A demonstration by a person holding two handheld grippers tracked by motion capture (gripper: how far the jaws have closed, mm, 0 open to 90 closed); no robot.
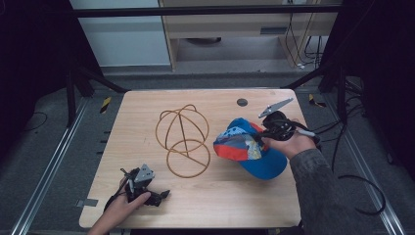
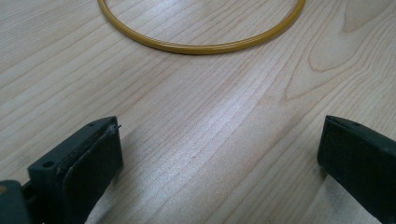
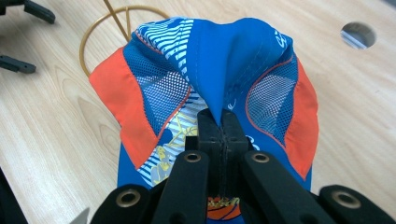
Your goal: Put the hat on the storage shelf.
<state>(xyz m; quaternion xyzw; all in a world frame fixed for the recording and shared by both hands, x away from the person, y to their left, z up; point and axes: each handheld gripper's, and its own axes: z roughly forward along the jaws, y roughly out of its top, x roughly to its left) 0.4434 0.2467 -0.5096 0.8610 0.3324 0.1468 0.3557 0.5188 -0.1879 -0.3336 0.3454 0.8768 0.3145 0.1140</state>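
On the right half of the light wooden table, the blue cap with orange side panels, mesh inserts and a striped print lies with its brim toward you, just beside the golden wire stand made of a round base ring and crossing hoops. Your right gripper has its jaws pressed together on a fold of the blue cloth at the crown, and in the right gripper view the fabric rises in a peak from this pinch. This tells you how the cap behaves: it is light and soft, it collapses and creases where you take it, and only the brim seems to be stiffer. I think a pinch on one fold lets the rest hang and swing, so the crown will not keep its round form by itself. If the cap is meant for the stand, which I can only guess, a hold on the edge of the opening or on the brim gives you more control. The stand looks thin and light too, so it may slide when the cloth drags on it. Your left gripper rests low near the front left corner, its jaws wide apart and holding nothing, with the base ring just ahead of it.
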